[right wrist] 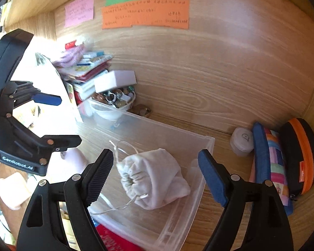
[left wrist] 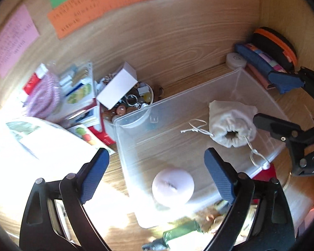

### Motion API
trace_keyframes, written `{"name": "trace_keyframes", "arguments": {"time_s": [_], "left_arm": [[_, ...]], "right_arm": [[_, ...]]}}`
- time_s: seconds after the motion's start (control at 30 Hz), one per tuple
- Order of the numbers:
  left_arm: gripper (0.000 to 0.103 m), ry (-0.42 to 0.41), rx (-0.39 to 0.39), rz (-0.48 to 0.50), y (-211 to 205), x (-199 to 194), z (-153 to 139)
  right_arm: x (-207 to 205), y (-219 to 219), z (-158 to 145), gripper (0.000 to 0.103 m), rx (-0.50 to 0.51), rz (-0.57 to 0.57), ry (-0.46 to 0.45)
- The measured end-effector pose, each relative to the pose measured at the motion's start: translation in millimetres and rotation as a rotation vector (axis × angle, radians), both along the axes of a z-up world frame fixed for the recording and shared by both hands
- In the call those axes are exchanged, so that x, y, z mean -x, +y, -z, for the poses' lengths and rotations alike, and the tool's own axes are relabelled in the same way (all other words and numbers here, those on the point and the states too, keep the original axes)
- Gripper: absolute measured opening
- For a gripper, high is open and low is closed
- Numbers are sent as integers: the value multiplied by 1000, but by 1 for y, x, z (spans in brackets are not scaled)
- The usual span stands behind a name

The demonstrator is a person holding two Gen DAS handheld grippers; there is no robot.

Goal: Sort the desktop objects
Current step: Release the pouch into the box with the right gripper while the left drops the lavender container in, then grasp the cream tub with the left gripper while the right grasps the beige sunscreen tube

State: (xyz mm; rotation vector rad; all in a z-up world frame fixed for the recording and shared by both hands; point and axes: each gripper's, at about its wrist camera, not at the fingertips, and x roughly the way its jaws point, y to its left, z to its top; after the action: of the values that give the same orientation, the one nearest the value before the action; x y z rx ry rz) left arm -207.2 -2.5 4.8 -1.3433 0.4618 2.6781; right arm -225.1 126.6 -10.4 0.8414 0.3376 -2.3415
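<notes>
A clear plastic bin [left wrist: 136, 117] [right wrist: 207, 146] sits on the wooden desk. Inside it lie a white drawstring pouch [left wrist: 232, 123] [right wrist: 157, 177] and a pale pink round object [left wrist: 172, 185]. My left gripper [left wrist: 157, 173] is open and empty, hovering over the pink object. My right gripper [right wrist: 156, 175] is open and empty, its fingers either side of the pouch, above it. The right gripper also shows at the right edge of the left wrist view [left wrist: 282, 102], and the left gripper at the left of the right wrist view [right wrist: 62, 121].
A bowl of small trinkets [left wrist: 131, 102] [right wrist: 117, 98] with a white box [left wrist: 117, 85] on top stands behind the bin, beside stacked books [left wrist: 77, 92]. A blue pencil case [right wrist: 270, 167], black-orange case [right wrist: 301, 154] and white round case [right wrist: 241, 141] stand at the right wall. Green wrapped items [left wrist: 178, 232] lie in front.
</notes>
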Motion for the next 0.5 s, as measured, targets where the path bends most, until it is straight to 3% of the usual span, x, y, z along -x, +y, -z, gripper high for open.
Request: {"name": "trace_keyframes", "arguments": {"time_s": [0.27,0.5], "left_arm": [[93,54,12,-20,-8,-52,-21],[94,80,26,-47,-15,-94,-19]], "right_arm": [[-50,20,-24,82,21,1,44],[-87,33,-34,82,37,1,58]]}}
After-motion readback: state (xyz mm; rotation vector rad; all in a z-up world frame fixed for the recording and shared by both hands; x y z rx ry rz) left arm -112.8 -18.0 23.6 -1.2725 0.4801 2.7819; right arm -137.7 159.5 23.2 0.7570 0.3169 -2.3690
